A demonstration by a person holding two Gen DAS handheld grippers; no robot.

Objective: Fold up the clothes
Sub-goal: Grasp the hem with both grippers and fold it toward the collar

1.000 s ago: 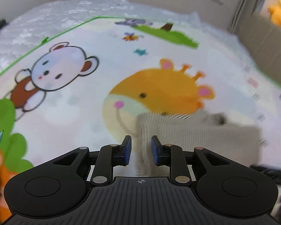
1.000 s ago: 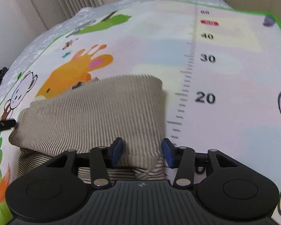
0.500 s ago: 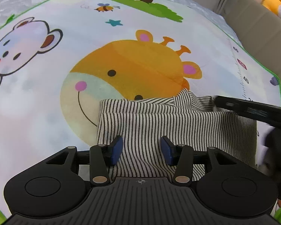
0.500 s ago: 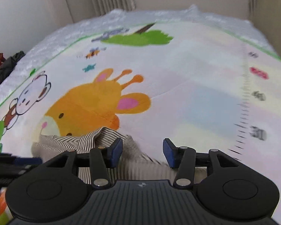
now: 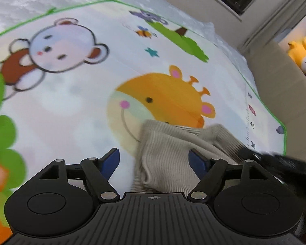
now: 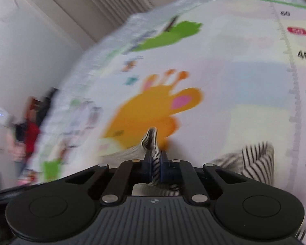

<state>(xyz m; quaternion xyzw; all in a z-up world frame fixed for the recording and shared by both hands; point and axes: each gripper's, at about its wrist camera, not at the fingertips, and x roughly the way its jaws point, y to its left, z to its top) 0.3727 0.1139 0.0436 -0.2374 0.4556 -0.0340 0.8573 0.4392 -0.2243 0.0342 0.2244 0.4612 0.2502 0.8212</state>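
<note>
A pinch of the striped garment [image 6: 153,161] is clamped between the closed jaws of the right gripper [image 6: 156,168], a ridge of cloth standing up just ahead of the pads, presumably so that this edge can be carried over for a fold; the left gripper [image 5: 155,160] is seen with its jaws opening, the bunched cloth lying between them but not pressed, apparently released to free that side; the garment rests on the cartoon play mat [image 5: 75,102], just ahead of both grippers.
</note>
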